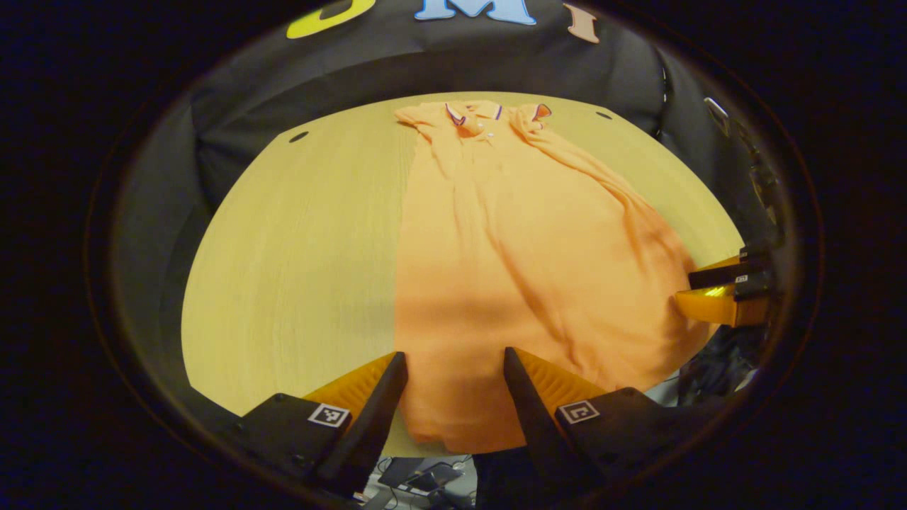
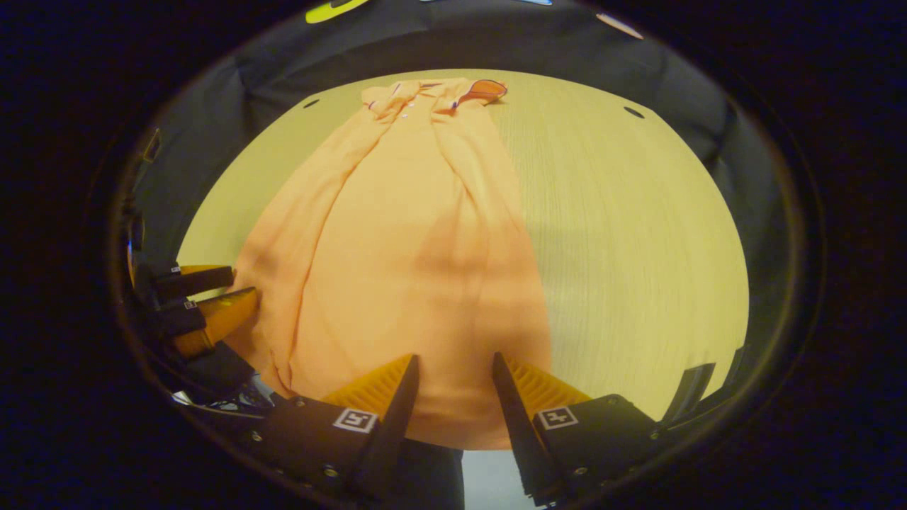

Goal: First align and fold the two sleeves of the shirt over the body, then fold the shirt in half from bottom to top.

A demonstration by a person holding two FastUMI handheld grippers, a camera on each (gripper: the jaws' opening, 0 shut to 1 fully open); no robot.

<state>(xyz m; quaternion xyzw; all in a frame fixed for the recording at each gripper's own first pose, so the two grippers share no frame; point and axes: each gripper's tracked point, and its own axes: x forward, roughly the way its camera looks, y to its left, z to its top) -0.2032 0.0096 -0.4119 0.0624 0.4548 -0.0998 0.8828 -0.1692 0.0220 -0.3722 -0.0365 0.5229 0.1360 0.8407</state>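
Orange shirt (image 1: 524,255) on table (image 1: 297,269) shows no legible writing.

The left gripper (image 1: 455,368) has two wedge-shaped fingers with ribbed inner faces, each set on a dark block bearing a small square black-and-white marker. The right gripper (image 2: 453,372) looks alike, with screws showing along its blocks' lower edges.

Pale wood-grain bench (image 1: 297,269), small dark holes near its far corners, orange shirt (image 1: 510,269) spread flat lengthwise on it, collar at far edge, hem overhanging near edge
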